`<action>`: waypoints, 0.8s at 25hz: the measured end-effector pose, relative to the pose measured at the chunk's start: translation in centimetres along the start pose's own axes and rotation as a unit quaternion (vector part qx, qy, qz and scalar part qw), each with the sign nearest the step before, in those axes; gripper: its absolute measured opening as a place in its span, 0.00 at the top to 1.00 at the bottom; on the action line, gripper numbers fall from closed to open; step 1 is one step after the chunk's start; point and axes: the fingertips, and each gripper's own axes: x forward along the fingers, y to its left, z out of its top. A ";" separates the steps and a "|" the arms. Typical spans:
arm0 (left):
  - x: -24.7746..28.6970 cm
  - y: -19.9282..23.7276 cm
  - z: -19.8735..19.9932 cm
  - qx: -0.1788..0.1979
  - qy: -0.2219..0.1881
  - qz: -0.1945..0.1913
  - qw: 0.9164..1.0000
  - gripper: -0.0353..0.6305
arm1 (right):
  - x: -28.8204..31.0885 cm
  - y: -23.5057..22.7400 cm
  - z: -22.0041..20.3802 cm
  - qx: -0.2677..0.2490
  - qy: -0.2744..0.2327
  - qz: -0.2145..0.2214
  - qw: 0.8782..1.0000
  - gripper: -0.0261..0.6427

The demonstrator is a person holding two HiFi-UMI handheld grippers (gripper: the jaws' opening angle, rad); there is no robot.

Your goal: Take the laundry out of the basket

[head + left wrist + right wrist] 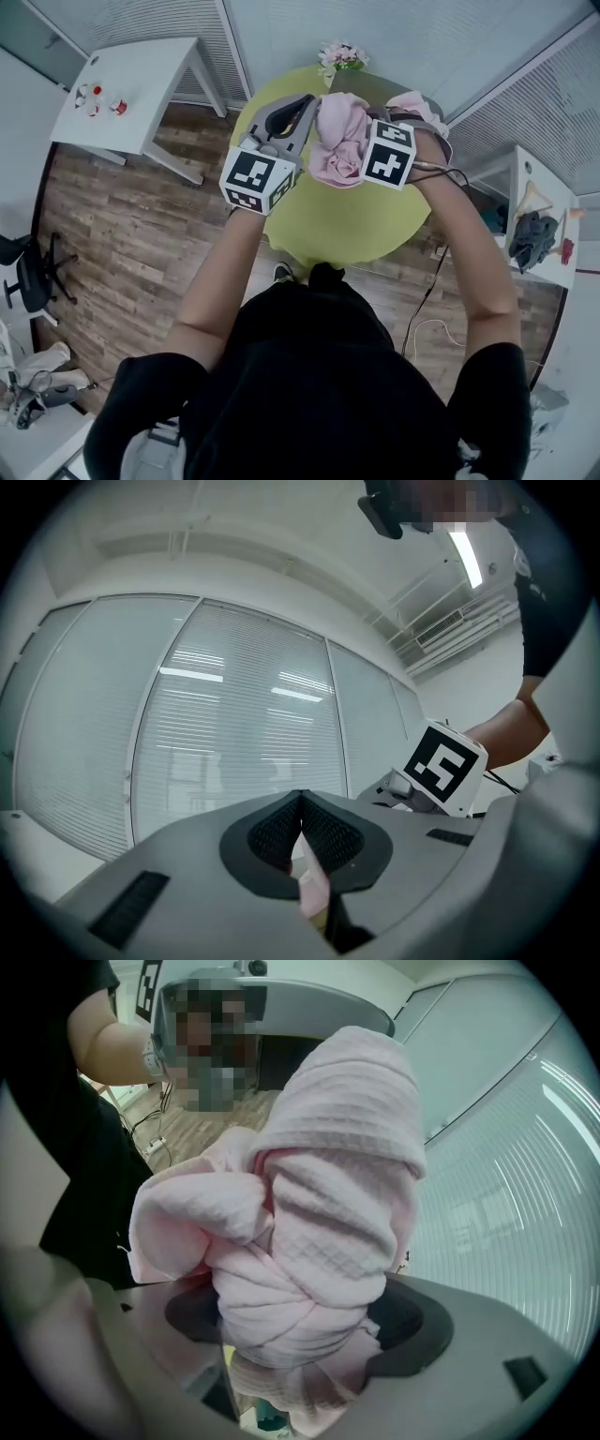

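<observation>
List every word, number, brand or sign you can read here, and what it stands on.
No readable text anywhere.
Left cube, on the left tongs: black-and-white marker squares, no letters.
Right cube, on the right tongs: the same.
Pink cloth held by both tongs: no label shows.
Red-and-white items on the white table: too small to read.

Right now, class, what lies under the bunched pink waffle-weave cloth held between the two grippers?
Beneath the pink waffle-weave cloth, the round yellow-green table shows around its edges. The cloth hides the tabletop directly below it, so anything lying there cannot be seen.
</observation>
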 end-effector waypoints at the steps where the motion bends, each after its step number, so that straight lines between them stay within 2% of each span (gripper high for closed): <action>1: -0.5 0.0 0.2 0.000 -0.002 -0.002 1.000 0.93 | -0.3 0.5 0.3 0.002 0.003 -0.001 1.000 0.30; 12: -4.4 -0.2 0.9 0.002 -0.010 -0.026 1.000 0.93 | -1.9 4.9 2.3 0.024 0.021 -0.004 0.999 0.30; 20: -5.8 -1.1 -0.5 0.000 0.001 -0.034 0.999 0.93 | -0.5 10.3 4.9 0.045 -0.004 0.053 0.998 0.30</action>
